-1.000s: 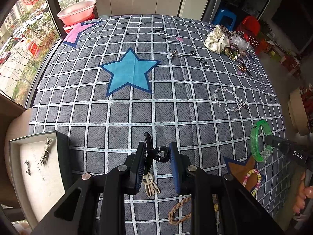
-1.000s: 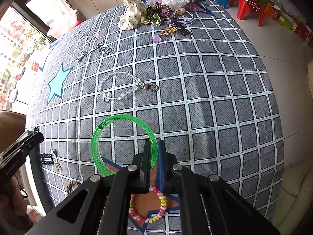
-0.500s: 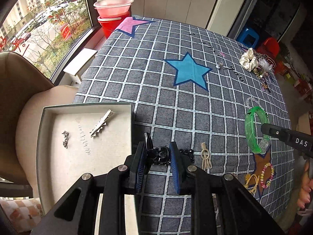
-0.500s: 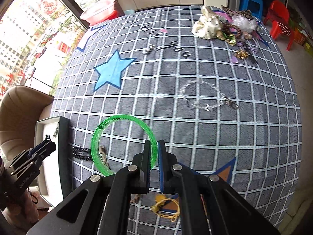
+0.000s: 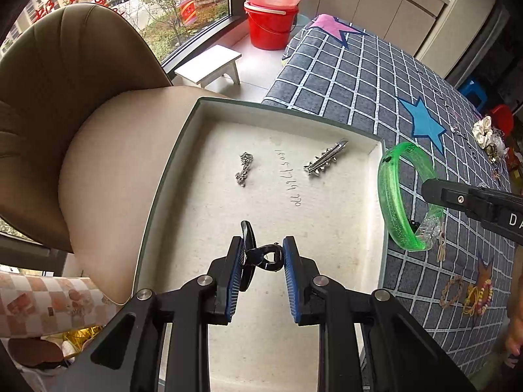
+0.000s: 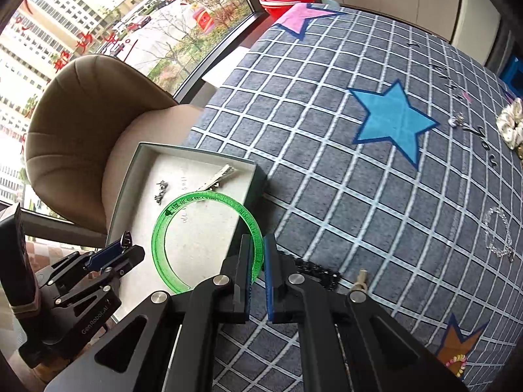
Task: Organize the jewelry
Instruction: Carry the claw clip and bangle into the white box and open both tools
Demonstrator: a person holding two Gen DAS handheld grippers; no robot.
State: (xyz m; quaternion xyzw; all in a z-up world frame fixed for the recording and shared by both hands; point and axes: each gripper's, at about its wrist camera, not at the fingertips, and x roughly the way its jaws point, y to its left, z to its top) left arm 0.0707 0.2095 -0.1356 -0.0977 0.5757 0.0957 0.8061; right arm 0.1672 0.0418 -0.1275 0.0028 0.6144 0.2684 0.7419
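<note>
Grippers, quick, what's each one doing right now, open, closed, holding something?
Left gripper: closed on a black hair clip, above the box.
Right gripper: closed on the green bangle.

Tan chair (image 5: 81, 75), red bucket (image 5: 271, 26), white stool (image 5: 209, 67).

The near end of the shallow grey-rimmed cardboard box (image 5: 170, 176) is hidden behind the left gripper's black arms. The handwritten pencil digits (image 5: 289, 181) on its white floor cannot be read with certainty. The black plastic claw clip (image 5: 258, 256) is partly covered by the blue pads. The translucent green plastic bangle (image 6: 209, 238) is hidden where the right gripper's pads cover its rim. The heap of mixed hair accessories (image 5: 490, 137) at the far table edge is too small to sort. A person's hand (image 5: 515, 333) is cut off at the right edge.
</note>
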